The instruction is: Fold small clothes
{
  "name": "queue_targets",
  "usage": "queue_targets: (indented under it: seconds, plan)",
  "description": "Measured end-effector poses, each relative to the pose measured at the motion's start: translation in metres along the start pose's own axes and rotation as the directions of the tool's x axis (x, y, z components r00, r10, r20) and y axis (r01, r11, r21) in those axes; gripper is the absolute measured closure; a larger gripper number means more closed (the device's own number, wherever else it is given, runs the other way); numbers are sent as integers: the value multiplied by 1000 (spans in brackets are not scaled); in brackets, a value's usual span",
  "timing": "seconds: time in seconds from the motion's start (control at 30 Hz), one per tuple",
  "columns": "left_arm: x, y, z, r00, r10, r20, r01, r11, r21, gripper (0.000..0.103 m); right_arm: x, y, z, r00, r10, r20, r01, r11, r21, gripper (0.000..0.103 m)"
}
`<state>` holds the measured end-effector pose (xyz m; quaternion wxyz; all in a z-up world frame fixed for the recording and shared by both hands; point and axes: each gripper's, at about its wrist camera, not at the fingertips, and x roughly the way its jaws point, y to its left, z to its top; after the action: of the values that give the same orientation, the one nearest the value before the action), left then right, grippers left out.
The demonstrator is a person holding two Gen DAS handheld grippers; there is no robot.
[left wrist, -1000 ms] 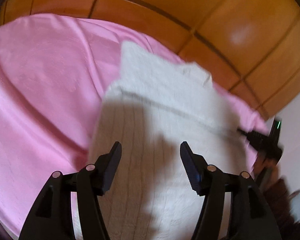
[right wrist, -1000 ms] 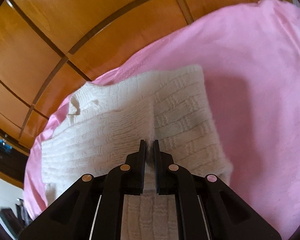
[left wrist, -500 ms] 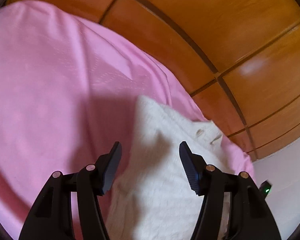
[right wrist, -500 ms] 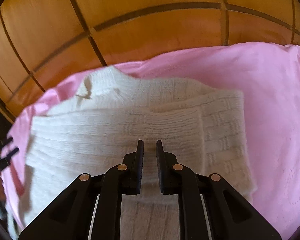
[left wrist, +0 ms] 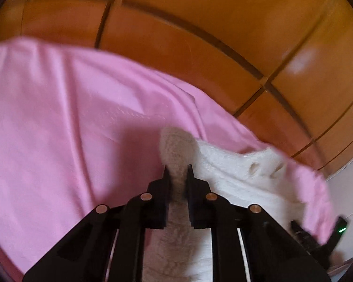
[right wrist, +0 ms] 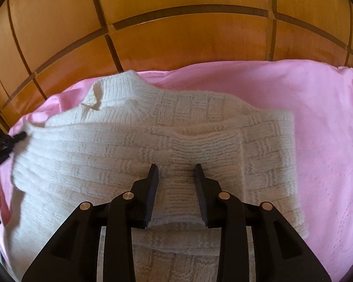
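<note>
left gripper: jaws have just been closing, now pinching a bunched fold at the edge of the white knit sweater; fabric is filling the gap between the pads, so it is gripping cloth.
right gripper: jaws have just been opening, now standing parted over the folded sleeve panel; knit is lying under and between them but the pads are not pressing on it, so it is holding nothing.
sweater location: lying on the pink sheet, partly folded, collar pointing toward the wooden panelled headboard; 1 layer is sitting folded across the body.
step guess: right side is looking released, left is taking hold for the next fold.
risk 1: left pinch is looking shallow and close to the edge; soft knit is likely slipping out once pulled.
risk 2: left jaws may be catching the pink sheet together with the knit; cannot tell from the blurred left view. Lifting would then be dragging the sheet.
risk 3: right jaws are sitting low over the laid fold; dragging them away could be snagging loops and undoing that layer.
risk 4: pulling from 1 corner only is stretching the knit and skewing the fold line.
risk 5: sweater is lying near the sheet's far edge, so a hard pull may be pushing the collar off it.
</note>
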<state>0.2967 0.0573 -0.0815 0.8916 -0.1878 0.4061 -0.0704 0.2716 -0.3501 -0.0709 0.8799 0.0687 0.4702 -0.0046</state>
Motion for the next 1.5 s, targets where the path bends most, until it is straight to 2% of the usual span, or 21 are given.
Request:
queue_targets:
  seconds: [0.03, 0.07, 0.1, 0.17, 0.27, 0.3, 0.4, 0.5, 0.57, 0.63, 0.8, 0.9, 1.13, 1.43, 1.47, 1.5]
  plan:
    - [5, -2, 0, 999, 53, -6, -53, 998, 29, 91, 2, 2, -2, 1000, -14, 6, 14, 1000, -10, 72]
    - [17, -7, -3, 991, 131, -25, -129, 989, 76, 91, 4, 4, -3, 1000, -23, 11, 24, 1000, -18, 71]
    - [28, -10, -6, 983, 181, -41, -176, 979, 103, 88, 6, 6, -3, 999, -33, 15, 33, 999, -24, 70]
    - [49, -12, -12, 970, 238, -50, -228, 962, 150, 83, 8, 10, -3, 998, -56, 24, 57, 998, -38, 70]
    - [48, -21, -11, 958, 286, -22, -279, 945, 169, 78, 9, 14, -6, 996, -76, 38, 78, 995, -57, 70]
    - [42, -21, -10, 954, 300, -9, -295, 943, 155, 73, 9, 13, -6, 997, -73, 40, 75, 996, -53, 70]
    - [12, -28, -14, 961, 271, 54, -276, 952, 134, 73, 9, 10, -6, 997, -59, 48, 61, 997, -40, 70]
    - [-5, -37, -31, 972, 227, 65, -235, 954, 185, 69, 9, 11, -7, 997, -60, 51, 62, 997, -40, 70]
    - [2, -46, -47, 971, 237, 41, -240, 940, 243, 64, 8, 13, -8, 996, -64, 55, 66, 997, -42, 70]
    - [21, -51, -58, 958, 285, 10, -275, 914, 297, 63, 8, 13, -8, 996, -63, 55, 65, 997, -43, 70]
    - [16, -49, -55, 956, 292, 14, -287, 926, 246, 62, 9, 12, -8, 997, -58, 54, 61, 997, -40, 70]
    - [-2, -51, -58, 963, 267, 34, -268, 937, 224, 50, 9, 12, -8, 997, -57, 55, 59, 998, -38, 70]
    - [-47, -57, -72, 972, 222, 74, -232, 952, 199, 45, 9, 13, -8, 996, -66, 58, 69, 997, -46, 70]
    - [-84, -56, -92, 979, 190, 79, -201, 963, 181, 41, 8, 18, -9, 994, -88, 60, 92, 994, -60, 68]
    - [-88, -56, -95, 979, 188, 79, -200, 963, 183, 40, 7, 20, -8, 994, -95, 57, 98, 993, -65, 65]
    - [-91, -55, -99, 979, 189, 81, -202, 962, 184, 39, 5, 21, -8, 994, -98, 53, 102, 992, -73, 53]
